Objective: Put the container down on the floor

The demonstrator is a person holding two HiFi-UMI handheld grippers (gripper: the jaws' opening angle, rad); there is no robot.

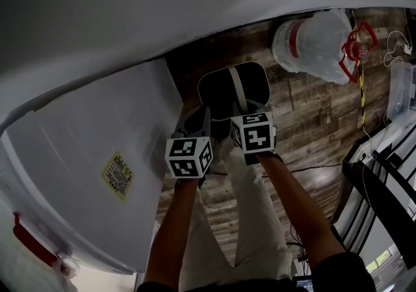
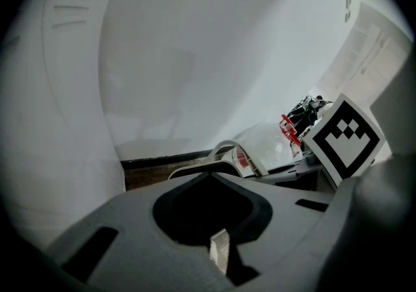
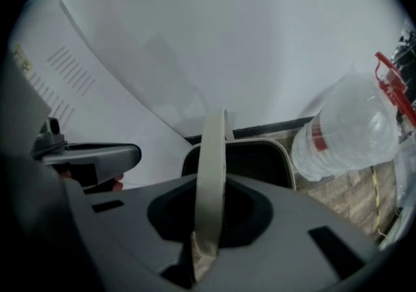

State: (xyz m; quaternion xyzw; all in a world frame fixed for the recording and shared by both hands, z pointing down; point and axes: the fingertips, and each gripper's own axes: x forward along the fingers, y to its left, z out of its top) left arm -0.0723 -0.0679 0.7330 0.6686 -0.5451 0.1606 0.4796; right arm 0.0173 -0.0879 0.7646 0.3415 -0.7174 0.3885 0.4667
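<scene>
Floor: dark wood planks (image 1: 312, 121) run under everything, with a large white casing (image 1: 84, 141) filling the left side; a yellow label (image 1: 117, 175) is stuck on it.
Container: a black container (image 1: 250, 82) with a pale rim sits low over the planks, just beside the casing's edge; whether its base touches the floor cannot be told.
Handle: a beige handle (image 3: 213, 173) arches up from the container's middle and runs straight into the right tongs.
Right tongs: the right tongs (image 3: 203, 255) are closed tight on that handle, directly above the container and pointing steeply down.
Left tongs: the left tongs (image 2: 219, 255) have their jaws together with nothing between them; the container lies just ahead of them and slightly to their right, apart from the tips.
Marker cubes: the left cube (image 1: 189, 157) and the right cube (image 1: 253, 132) sit side by side, close to each other.
Bottle: a big clear water bottle (image 1: 315, 40) with a red band lies on the planks to the right of the container, apart from it.
</scene>
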